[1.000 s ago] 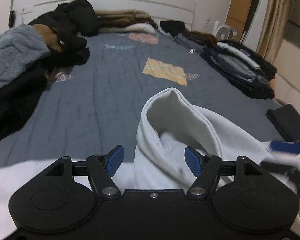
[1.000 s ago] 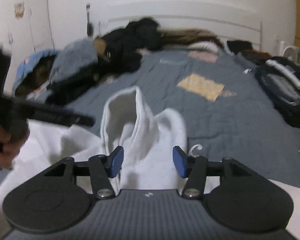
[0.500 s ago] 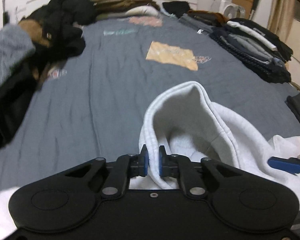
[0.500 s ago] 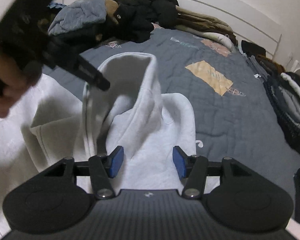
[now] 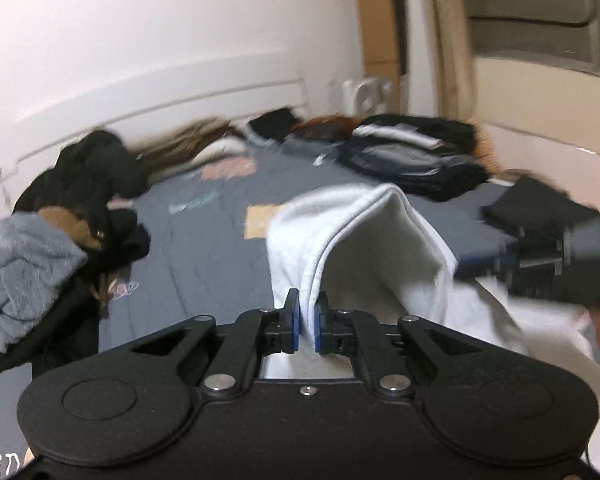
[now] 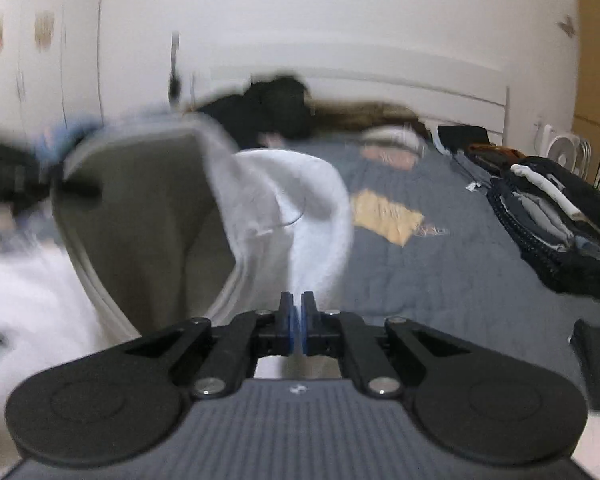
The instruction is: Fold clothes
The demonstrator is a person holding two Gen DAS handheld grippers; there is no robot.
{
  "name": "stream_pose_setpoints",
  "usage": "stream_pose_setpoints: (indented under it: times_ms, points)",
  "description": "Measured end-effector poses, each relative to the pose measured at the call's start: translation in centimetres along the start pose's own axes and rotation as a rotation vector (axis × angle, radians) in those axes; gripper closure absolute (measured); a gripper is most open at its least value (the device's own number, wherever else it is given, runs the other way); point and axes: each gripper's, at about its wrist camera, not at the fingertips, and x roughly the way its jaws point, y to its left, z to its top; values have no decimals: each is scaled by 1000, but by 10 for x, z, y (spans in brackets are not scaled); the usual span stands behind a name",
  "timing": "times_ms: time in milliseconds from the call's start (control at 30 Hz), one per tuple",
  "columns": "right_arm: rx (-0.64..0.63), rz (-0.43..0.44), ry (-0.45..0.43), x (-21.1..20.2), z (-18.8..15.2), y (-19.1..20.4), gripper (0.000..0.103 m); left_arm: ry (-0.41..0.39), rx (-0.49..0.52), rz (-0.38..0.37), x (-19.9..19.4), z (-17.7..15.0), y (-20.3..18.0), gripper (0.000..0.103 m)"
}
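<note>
Left gripper pinches hem of white hoodie, pads nearly together, cloth lifted above grey bedspread. Right gripper clamped on hoodie's other edge, barely a gap. Only left view shows grey fleece near left; only right view shows wardrobe doors. Folded dark stack beyond, right.
</note>
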Motion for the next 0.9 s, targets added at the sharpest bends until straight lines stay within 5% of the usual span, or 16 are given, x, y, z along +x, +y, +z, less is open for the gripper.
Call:
stream_pose_setpoints:
  times_ms: [133,233,467,500,567,600,733,900]
  points:
    - [79,78,-73,-78,-22,-2,103,-45,76,-44,-48,-25,-31,96]
    - [129,131,-37,-109,-47,3,103,-64,133,-74,-80,-47,-55,95]
    - [273,183,77,-125,-113,10,99,178,292,-177,-96,-119,-108,86]
    - [298,195,87,-126,-119,9,98,188,285,-195,-102,-118,-109,81]
    - [265,179,98,-126,-119,6,92,164,233,-217,-113,-109,-104,48]
    - [248,171,104,-126,-119,5,89,139,192,-215,-116,-103,-97,43]
    - [159,113,120,-117,-118,0,56,71,50,-160,-112,-86,-68,42]
    - [18,158,217,-83,-126,6,54,152,-81,-168,-69,-87,-51,41]
